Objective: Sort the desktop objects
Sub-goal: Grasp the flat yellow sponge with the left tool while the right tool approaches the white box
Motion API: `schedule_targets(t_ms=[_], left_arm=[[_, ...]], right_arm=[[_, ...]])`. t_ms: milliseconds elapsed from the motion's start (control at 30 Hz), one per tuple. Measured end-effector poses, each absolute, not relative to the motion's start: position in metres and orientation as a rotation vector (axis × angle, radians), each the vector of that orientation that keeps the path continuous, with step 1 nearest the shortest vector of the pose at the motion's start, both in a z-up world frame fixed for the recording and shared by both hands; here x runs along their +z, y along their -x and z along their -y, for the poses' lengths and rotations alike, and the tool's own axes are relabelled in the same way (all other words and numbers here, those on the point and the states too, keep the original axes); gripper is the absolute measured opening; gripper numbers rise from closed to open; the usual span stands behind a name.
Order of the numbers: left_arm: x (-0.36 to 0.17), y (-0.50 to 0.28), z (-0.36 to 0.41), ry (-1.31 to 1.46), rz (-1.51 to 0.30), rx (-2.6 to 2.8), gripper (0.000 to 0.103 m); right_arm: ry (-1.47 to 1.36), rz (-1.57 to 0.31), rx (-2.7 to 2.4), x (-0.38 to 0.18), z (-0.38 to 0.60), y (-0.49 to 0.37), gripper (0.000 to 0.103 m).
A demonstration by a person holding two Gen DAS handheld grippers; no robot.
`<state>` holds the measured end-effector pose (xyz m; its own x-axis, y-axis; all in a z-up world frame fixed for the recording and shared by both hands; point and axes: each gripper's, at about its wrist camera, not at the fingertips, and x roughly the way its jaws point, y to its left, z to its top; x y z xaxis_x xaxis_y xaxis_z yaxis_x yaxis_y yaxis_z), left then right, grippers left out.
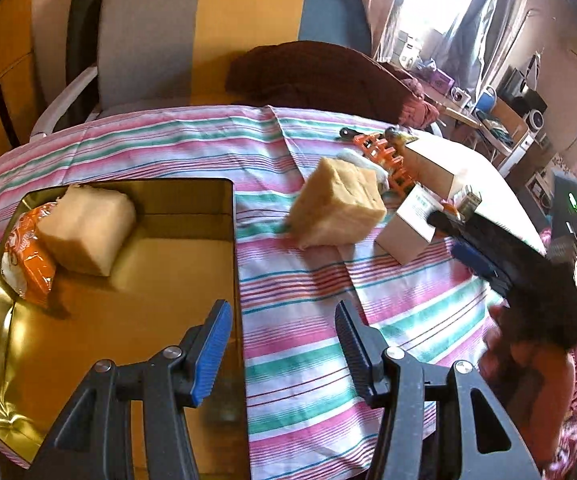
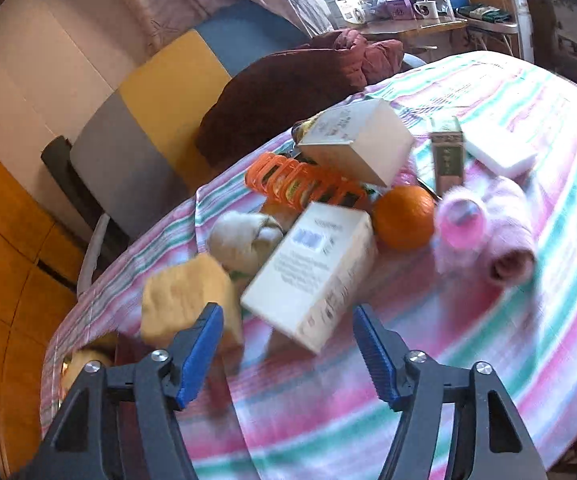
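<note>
My left gripper [image 1: 282, 308] stands open and empty above the right edge of a gold tray [image 1: 192, 280]. In the tray lie a pale tan block [image 1: 88, 232] and an orange packet [image 1: 32, 264]. A second tan block [image 1: 338, 204] sits on the striped cloth beside a white box [image 1: 406, 232]. My right gripper [image 2: 288, 316] is open too, just short of that white box [image 2: 312, 276], with the yellowish block [image 2: 186, 300] by its left finger. In the left wrist view the right gripper [image 1: 448, 236] reaches in from the right toward the box.
Behind lie orange clips [image 2: 304, 184], an orange [image 2: 404, 218], a second white box [image 2: 360, 140], a green carton [image 2: 446, 152], a pink rolled cloth [image 2: 504, 232] and a white ball of fabric [image 2: 244, 240]. A chair [image 1: 208, 32] with a brown garment [image 1: 312, 72] stands past the table.
</note>
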<state>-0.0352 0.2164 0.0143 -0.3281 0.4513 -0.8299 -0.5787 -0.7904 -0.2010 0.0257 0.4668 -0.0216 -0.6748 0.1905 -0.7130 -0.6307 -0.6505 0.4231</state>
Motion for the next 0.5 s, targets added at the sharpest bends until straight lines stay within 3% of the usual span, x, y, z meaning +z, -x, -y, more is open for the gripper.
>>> schedule_targets(t_ms=[100,267,500], left_arm=[[0.014,0.035,-0.220,1.283,-0.184,2.138,0.054],[0.017,0.041,-0.228,1.274,-0.222,2.150,0.054],[0.023,0.061,-0.254,1.242,-0.260,2.142,0.054]], right_arm=[[0.903,-0.921,2.267,-0.028,-0.470,-0.003,0.080],[0.992,-0.896,2.188,-0.051,-0.473,0.023,0.080],[0.969,-0.858,2.263,-0.054,-0.479,-0.005,0.064]])
